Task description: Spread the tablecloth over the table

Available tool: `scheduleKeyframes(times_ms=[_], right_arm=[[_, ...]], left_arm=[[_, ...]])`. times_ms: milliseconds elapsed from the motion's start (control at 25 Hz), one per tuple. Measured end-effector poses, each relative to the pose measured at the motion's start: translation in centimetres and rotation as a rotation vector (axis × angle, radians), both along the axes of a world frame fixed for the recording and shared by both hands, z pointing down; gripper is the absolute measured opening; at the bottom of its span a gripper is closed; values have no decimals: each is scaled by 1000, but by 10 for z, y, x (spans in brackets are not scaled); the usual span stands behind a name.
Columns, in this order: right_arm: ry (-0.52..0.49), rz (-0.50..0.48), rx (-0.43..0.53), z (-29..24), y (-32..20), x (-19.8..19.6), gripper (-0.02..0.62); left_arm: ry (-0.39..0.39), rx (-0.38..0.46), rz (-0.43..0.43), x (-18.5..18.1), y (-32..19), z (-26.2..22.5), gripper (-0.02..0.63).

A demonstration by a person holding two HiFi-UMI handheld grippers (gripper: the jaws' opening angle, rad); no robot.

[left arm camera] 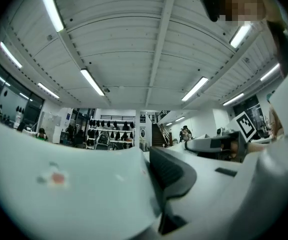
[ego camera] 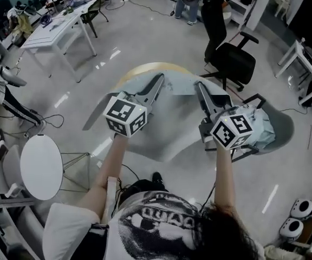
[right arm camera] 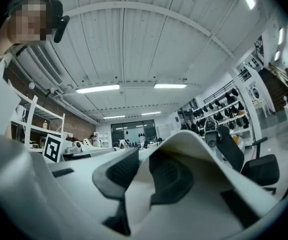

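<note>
The pale grey tablecloth (ego camera: pixel 169 126) hangs spread in the air over a round table whose wooden rim (ego camera: pixel 145 67) shows at the far side. My left gripper (ego camera: pixel 159 80) is raised and shut on the cloth's far edge; in the left gripper view the tablecloth (left arm camera: pixel 74 184) covers one jaw and lies against the dark pad (left arm camera: pixel 173 171). My right gripper (ego camera: pixel 198 85) is shut on the same edge further right. In the right gripper view a fold of tablecloth (right arm camera: pixel 194 149) stands between the two pads (right arm camera: pixel 118 173). A bunched part (ego camera: pixel 264 126) sags at the right.
A black office chair (ego camera: pixel 233 58) stands just beyond the table at the right. A small round white side table (ego camera: pixel 41 167) is at my left. White desks (ego camera: pixel 58 28) stand at the far left, another desk (ego camera: pixel 307 64) at the right. Cables lie on the floor.
</note>
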State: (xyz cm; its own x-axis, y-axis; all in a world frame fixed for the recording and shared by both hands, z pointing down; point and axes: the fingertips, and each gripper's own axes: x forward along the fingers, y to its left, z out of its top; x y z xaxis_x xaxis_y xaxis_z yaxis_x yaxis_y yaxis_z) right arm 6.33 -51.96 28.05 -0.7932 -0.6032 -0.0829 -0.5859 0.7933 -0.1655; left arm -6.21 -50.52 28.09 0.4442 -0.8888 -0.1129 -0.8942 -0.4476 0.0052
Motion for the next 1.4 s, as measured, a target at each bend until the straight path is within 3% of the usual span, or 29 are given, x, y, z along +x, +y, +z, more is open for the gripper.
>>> scheduleKeyframes(times_ms=[200, 440, 720, 1080, 1400], right_arm=[[44, -29, 52, -25, -56, -32, 74], [22, -99, 85, -60, -111, -69, 75], [32, -208, 107, -80, -184, -118, 77], [30, -367, 138, -125, -302, -174, 77], [63, -457, 346, -194, -358, -253, 78]], left_arm=[[-7, 10, -6, -30, -55, -26, 63], [-1, 28, -51, -66, -103, -66, 63], [-34, 15, -166, -112, -164, -87, 63], [-143, 18, -339, -159, -267, -133, 63], [-162, 57, -453, -234, -319, -195, 66]])
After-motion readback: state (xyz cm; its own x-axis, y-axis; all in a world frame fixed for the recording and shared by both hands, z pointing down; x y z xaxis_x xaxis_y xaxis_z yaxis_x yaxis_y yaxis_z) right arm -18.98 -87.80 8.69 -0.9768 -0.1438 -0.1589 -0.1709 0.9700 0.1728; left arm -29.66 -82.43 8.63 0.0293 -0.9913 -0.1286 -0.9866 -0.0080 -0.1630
